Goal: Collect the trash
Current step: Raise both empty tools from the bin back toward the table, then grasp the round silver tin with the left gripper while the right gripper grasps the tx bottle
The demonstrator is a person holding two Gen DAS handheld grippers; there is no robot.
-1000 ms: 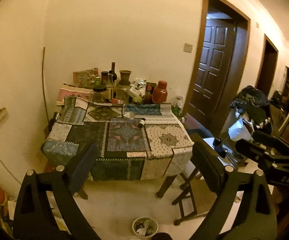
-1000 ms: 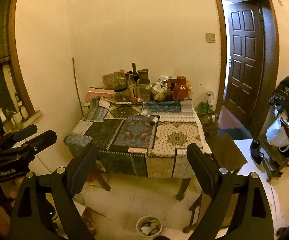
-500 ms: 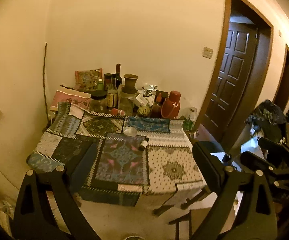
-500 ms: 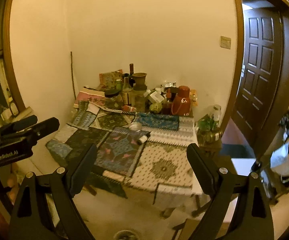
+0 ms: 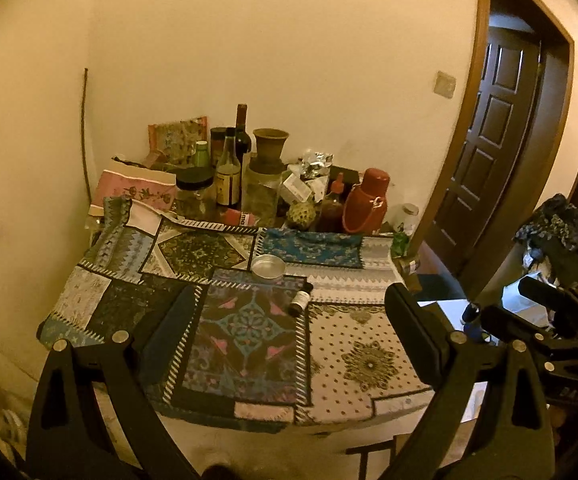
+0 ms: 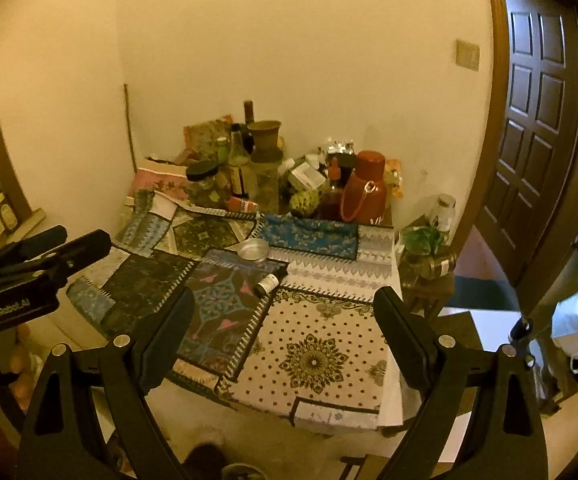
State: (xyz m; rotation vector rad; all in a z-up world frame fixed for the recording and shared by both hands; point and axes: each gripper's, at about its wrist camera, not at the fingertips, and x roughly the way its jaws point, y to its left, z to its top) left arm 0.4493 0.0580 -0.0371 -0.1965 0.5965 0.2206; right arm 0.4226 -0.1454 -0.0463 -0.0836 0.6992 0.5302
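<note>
A small dark bottle (image 5: 301,301) with a white label lies on its side on the patchwork tablecloth (image 5: 369,356), next to a round metal tin (image 5: 268,267). Both also show in the right wrist view, the bottle (image 6: 268,283) and the tin (image 6: 254,249). My left gripper (image 5: 289,332) is open and empty, held above the table's near half. My right gripper (image 6: 283,328) is open and empty too, to the right of the left one. The left gripper's body shows at the left edge of the right wrist view (image 6: 29,272).
Bottles, jars, a clay vase (image 5: 270,148), a red flask (image 5: 367,202) and crumpled foil (image 5: 315,160) crowd the table's far edge by the wall. A small side stand with a green plant (image 6: 425,248) sits right of the table. A dark door (image 5: 493,152) stands open at right.
Both grippers have moved forward and up toward the table. The table now fills more of each view, and the floor bin has dropped almost out of view. Both jaws stay open.
</note>
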